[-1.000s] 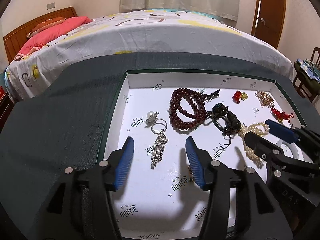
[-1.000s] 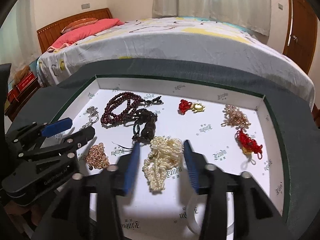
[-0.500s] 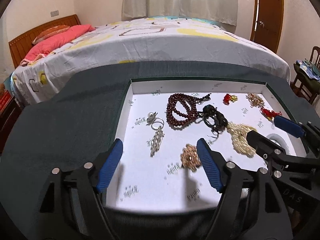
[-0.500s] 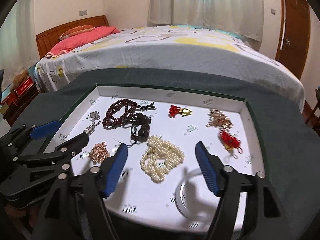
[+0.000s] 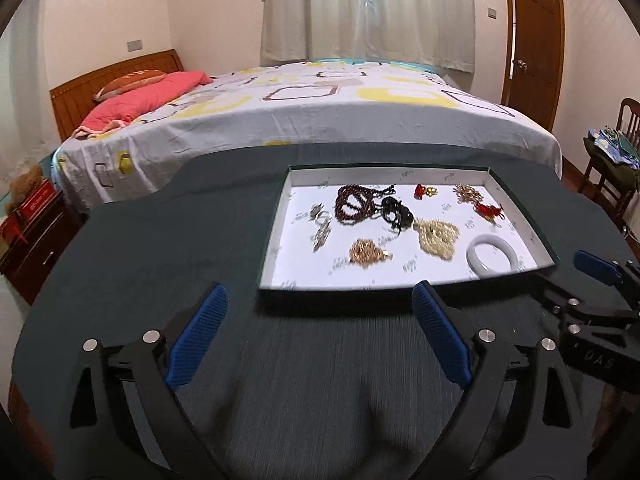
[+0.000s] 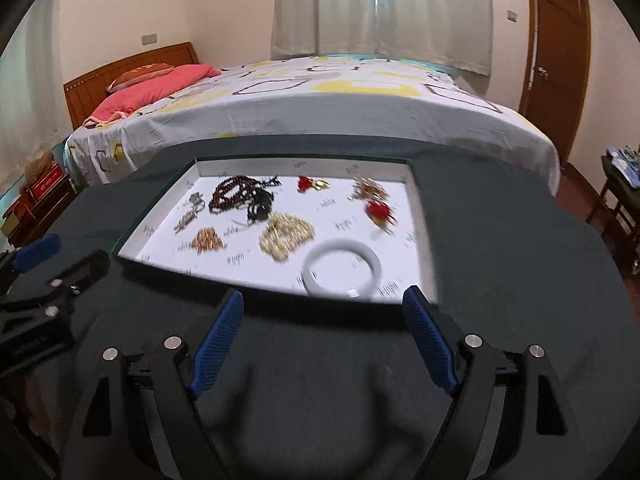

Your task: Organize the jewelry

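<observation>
Jaws frame the bottom of each view: the left hand-held gripper (image 5: pixel 318 334) is spread wide with nothing between its blue pads, and the right hand-held gripper (image 6: pixel 322 340) likewise; both have just been opening. Each is tilted down over the bare dark table (image 5: pixel 160 248), short of the tray (image 5: pixel 276 252), so neither blocks or touches the jewelry. That reads as a pull-back, jaws wide and empty, with the sorting likely done or paused.

Mid-frame in the left view, the tray's near row holds a gold chain (image 5: pixel 366 252), a pearl heap (image 5: pixel 436 236) and a white bangle (image 5: pixel 494 254), each lying apart. Behind them sit a silver piece (image 5: pixel 322 224), dark red beads (image 5: pixel 356 206) touching a black cord (image 5: pixel 396 212), then a red charm (image 5: pixel 424 191), a gold cluster (image 5: pixel 468 193) and a red knot (image 5: pixel 488 210). Spacing most pieces apart on white probably keeps them untangled and easy to pick out. Past the table, a bed (image 5: pixel 320 112) fills the upper frame.
</observation>
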`<state>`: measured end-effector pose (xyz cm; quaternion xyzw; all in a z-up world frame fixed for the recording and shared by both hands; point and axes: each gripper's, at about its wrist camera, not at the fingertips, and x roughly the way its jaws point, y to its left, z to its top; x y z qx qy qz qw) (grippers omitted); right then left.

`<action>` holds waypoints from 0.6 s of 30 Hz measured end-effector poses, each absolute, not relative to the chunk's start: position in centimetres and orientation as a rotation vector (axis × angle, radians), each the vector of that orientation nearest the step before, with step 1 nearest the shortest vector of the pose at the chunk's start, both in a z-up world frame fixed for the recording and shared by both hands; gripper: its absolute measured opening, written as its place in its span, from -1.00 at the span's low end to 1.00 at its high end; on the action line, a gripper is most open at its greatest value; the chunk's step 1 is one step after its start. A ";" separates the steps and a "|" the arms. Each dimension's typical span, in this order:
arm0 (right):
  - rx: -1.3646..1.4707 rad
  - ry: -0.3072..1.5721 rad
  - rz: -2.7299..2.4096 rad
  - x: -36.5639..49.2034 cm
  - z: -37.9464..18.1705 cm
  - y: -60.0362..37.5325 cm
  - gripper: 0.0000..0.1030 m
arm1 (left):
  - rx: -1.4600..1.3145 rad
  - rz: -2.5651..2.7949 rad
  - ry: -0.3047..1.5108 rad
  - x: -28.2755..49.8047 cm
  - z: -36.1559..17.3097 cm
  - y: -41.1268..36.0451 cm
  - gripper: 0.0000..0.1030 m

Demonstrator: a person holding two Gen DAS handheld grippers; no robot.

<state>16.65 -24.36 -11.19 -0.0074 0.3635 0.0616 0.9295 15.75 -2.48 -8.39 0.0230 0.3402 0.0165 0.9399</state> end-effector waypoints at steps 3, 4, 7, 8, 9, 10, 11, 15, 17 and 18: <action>-0.015 0.740 0.116 14.6 -10.4 -25.0 0.54 | 0.030 0.049 0.683 13.4 -7.1 -2.1 0.79; -0.017 0.731 0.110 13.4 -9.6 -25.3 0.54 | 0.022 0.052 0.673 12.7 -6.5 -2.0 0.80; -0.014 0.714 0.107 12.3 -8.5 -25.6 0.54 | 0.015 0.068 0.640 10.5 -4.6 -1.7 0.84; -0.013 0.698 0.105 11.4 -7.6 -25.7 0.54 | 0.016 0.071 0.630 9.9 -4.1 -1.7 0.85; -0.014 0.685 0.105 10.7 -7.0 -25.9 0.55 | 0.016 0.076 0.614 9.1 -3.4 -1.6 0.85; -0.015 0.669 0.105 10.1 -6.3 -26.0 0.59 | 0.017 0.079 0.604 8.6 -3.0 -1.7 0.87; -0.019 0.650 0.101 9.3 -5.5 -26.1 0.60 | 0.017 0.083 0.588 8.0 -2.3 -1.7 0.89; -0.032 0.599 0.099 6.9 -3.1 -26.2 0.62 | 0.025 0.120 0.538 5.7 0.1 -1.8 0.91; -0.040 0.570 0.098 5.7 -1.8 -26.3 0.63 | 0.026 0.123 0.514 4.8 1.2 -1.8 0.92; -0.044 0.562 0.094 5.4 -1.4 -26.3 0.63 | 0.020 0.117 0.503 4.4 1.7 -1.8 0.92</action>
